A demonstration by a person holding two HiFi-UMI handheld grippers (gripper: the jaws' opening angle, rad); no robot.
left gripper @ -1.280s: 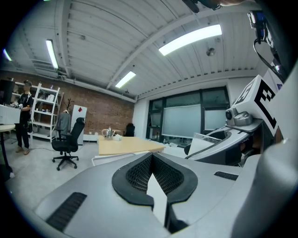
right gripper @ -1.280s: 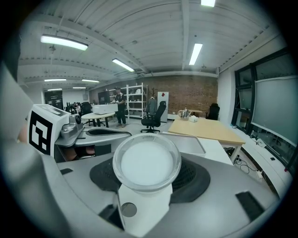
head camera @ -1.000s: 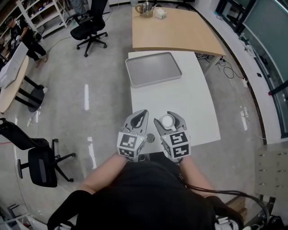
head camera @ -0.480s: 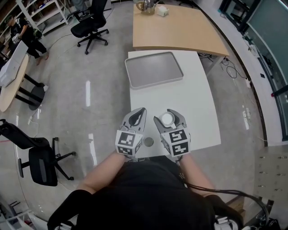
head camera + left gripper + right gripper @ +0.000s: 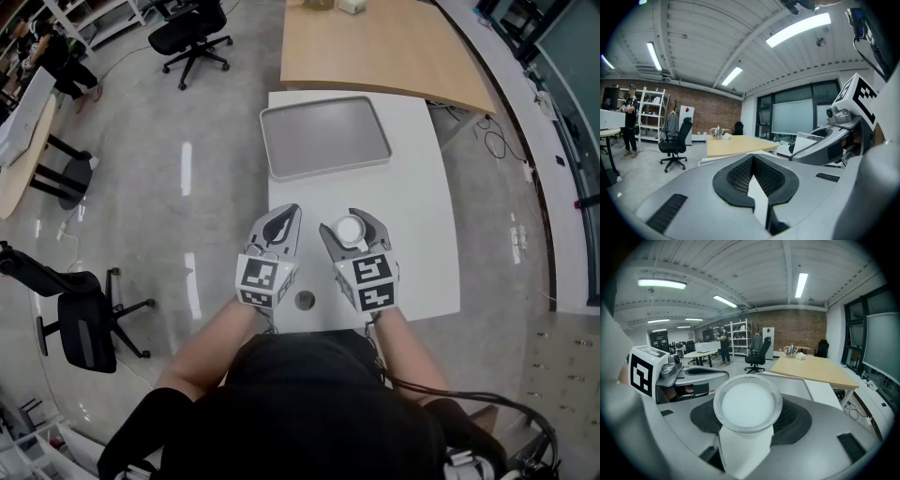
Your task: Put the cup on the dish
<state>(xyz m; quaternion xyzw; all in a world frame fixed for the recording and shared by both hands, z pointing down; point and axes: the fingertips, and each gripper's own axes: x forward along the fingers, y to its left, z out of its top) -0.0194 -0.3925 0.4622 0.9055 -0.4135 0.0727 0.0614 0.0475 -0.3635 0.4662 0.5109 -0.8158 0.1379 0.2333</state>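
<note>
Head view, contents by size.

1. White rectangular worktop, running from the centre of the frame up to a tan wooden table at the top edge.
2. Grey rectangular metal tray, lying empty at the upper middle of the frame on the far end of the worktop. It is taken to be the dish and sits well apart from the cup. Hazards, as judged: the cup is pinched low on its wall, so it could tip or slip during the long carry. The tray's raised rim could catch the cup's base if it comes in too low. Letting go before the base sits flat would topple it.
3. Left gripper, lower centre, over the worktop's near edge. Its jaws are pressed together with nothing between them.
4. Right gripper, just beside the left one. Its jaws are spread only to the cup's width and pinch it from both sides.
5. Small clear-rimmed cup with a white inside, upright, mouth open to the camera and held off the tray.
</note>
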